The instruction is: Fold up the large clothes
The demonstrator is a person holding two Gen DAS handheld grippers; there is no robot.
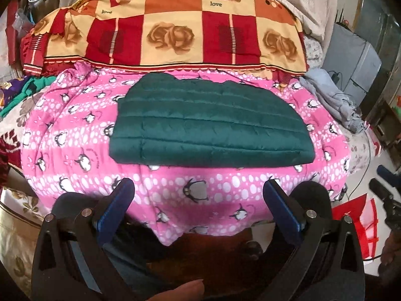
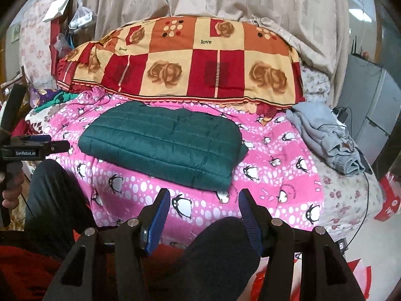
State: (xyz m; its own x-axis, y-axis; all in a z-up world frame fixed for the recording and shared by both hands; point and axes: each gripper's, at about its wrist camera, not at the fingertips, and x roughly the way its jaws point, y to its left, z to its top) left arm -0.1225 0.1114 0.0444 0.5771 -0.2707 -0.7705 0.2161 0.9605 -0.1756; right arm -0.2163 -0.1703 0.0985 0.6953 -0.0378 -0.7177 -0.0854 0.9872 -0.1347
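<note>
On the bed, a dark green quilted jacket [image 1: 210, 123] lies folded into a flat rectangle on a pink penguin-print blanket [image 1: 190, 190], in front of a red and cream rose-patterned quilt [image 1: 173, 32]. Both grippers hang above the blanket's near edge, clear of the jacket. The left gripper [image 1: 198, 190] has its blue fingers [image 1: 117, 200] spread wide with nothing between them. The right gripper [image 2: 204, 203] stands partly open and empty. A grey garment [image 2: 323, 135] lies crumpled to the right.
</note>
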